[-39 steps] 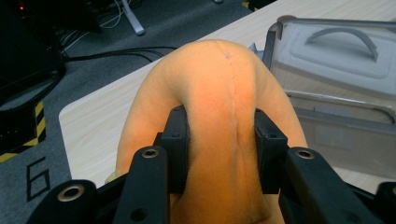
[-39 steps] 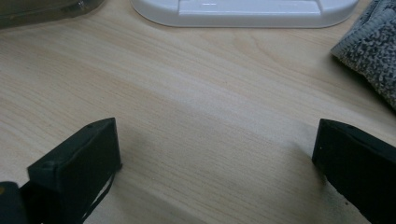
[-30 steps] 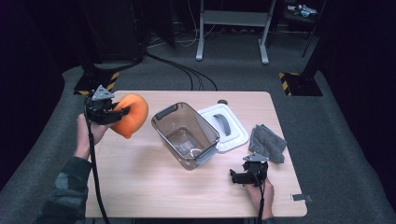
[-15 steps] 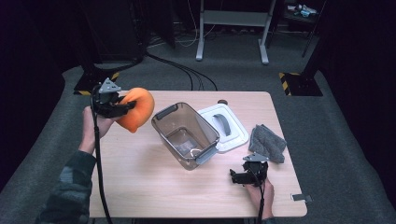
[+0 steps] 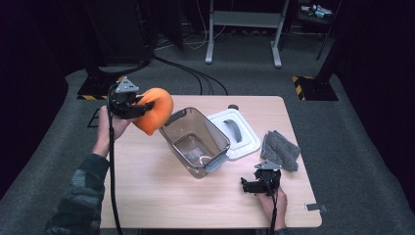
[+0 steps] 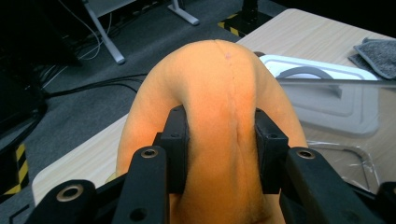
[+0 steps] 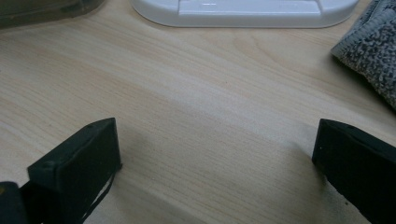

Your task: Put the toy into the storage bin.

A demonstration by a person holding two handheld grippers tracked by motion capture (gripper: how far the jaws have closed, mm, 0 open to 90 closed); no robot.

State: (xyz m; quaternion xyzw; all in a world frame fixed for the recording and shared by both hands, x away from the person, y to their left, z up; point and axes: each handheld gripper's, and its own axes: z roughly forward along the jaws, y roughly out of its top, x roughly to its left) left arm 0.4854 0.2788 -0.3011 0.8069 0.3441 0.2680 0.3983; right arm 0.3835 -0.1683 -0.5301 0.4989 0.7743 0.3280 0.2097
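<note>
Left gripper (image 5: 139,104): clamped on orange soft item (image 5: 154,115), jaws pressed into both flanks so that the material bulges up between and beyond them (seam running down the middle in the left gripper view (image 6: 219,116)); held aloft off the table's left far corner, not yet over the container. Ahead and to the right of that claw: clear brownish plastic container (image 5: 195,142), open-topped, tilted or lying at an angle on table (image 5: 147,196), apparently the destination. Judged stage: pickup done, carry in hand, placement into container left, perhaps lid fitting after. Beyond the container, farther from the left claw: white lid (image 5: 235,134) with grey handle, flat on the table, off the container. Next right: grey cloth (image 5: 280,150), crumpled, untouched. Right gripper (image 5: 250,186): jaws spread wide, nothing between them, resting low on the table near the front edge, cloth just beyond and to its right, lid edge straight ahead (image 7: 243,11). Hard to make out: small pale object at the container bottom, unidentifiable; underside of orange item hidden behind jaws; nature of item (foam, plush or cushion) not determinable; dark surroundings unreadable.
</note>
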